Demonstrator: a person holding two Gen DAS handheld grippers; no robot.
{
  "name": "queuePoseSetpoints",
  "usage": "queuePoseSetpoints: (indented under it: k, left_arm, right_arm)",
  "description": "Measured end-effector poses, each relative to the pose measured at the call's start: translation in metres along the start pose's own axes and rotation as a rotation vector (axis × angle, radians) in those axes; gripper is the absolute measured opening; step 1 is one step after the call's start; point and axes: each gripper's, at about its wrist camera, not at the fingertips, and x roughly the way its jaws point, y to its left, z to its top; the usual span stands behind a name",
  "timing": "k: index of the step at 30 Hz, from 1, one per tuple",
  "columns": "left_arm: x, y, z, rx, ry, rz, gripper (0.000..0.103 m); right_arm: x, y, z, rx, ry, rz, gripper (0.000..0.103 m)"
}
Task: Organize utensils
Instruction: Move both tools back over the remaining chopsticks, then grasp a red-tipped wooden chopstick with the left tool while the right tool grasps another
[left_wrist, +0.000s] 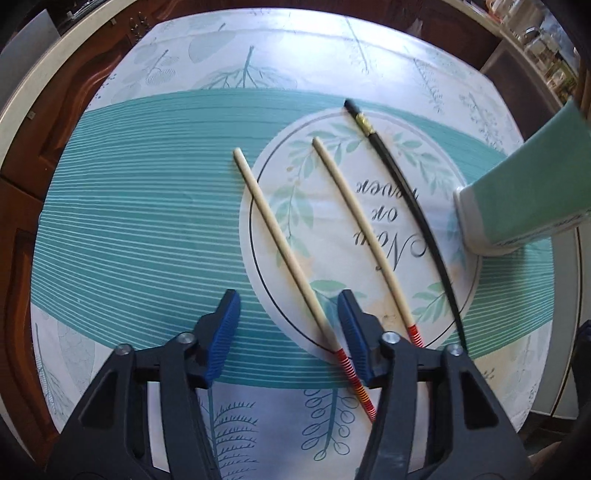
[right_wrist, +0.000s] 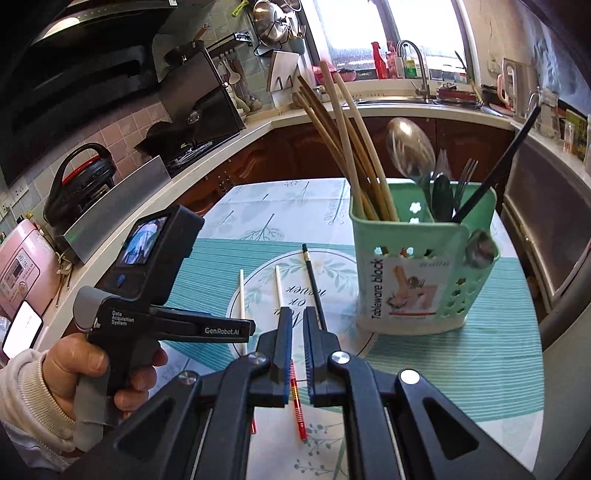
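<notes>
**A:** What was the biggest thing there?

**B:** The table (right_wrist: 461, 369), under a teal striped cloth with a leafy ring printed on it. On it stood the green holder (right_wrist: 421, 273), labelled "Tableware block", holding wooden chopsticks (right_wrist: 343, 136), a steel spoon (right_wrist: 410, 151), a fork (right_wrist: 464, 177) and one black chopstick (right_wrist: 495, 166).

**A:** And what lay loose?

**B:** Three sticks flat on the cloth, side by side: a black chopstick (left_wrist: 410, 206) nearest the holder, then two pale chopsticks with red striped ends (left_wrist: 364, 229) and (left_wrist: 280, 236).

**A:** The claws?

**B:** The left gripper (left_wrist: 288, 332) was spread wide and held nothing; the leftmost pale stick lay between its fingers, close by the right-hand finger. The right gripper (right_wrist: 297, 350) was nearly closed, a narrow gap left, poised above the middle stick, gripping nothing that I could see.
</notes>
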Motion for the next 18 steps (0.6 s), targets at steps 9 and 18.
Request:
queuePoseSetpoints:
  k: [9, 18]
  left_arm:
    - [-0.007, -0.007, -0.006, 0.068, -0.005, 0.040, 0.036]
    - [-0.008, 0.035, -0.022, 0.059, 0.025, 0.028, 0.026]
  right_arm:
    - [0.012, 0.003, -0.008, 0.003, 0.035, 0.044, 0.006]
    - [0.026, 0.013, -0.012, -0.046, 0.098, 0.041, 0.006]
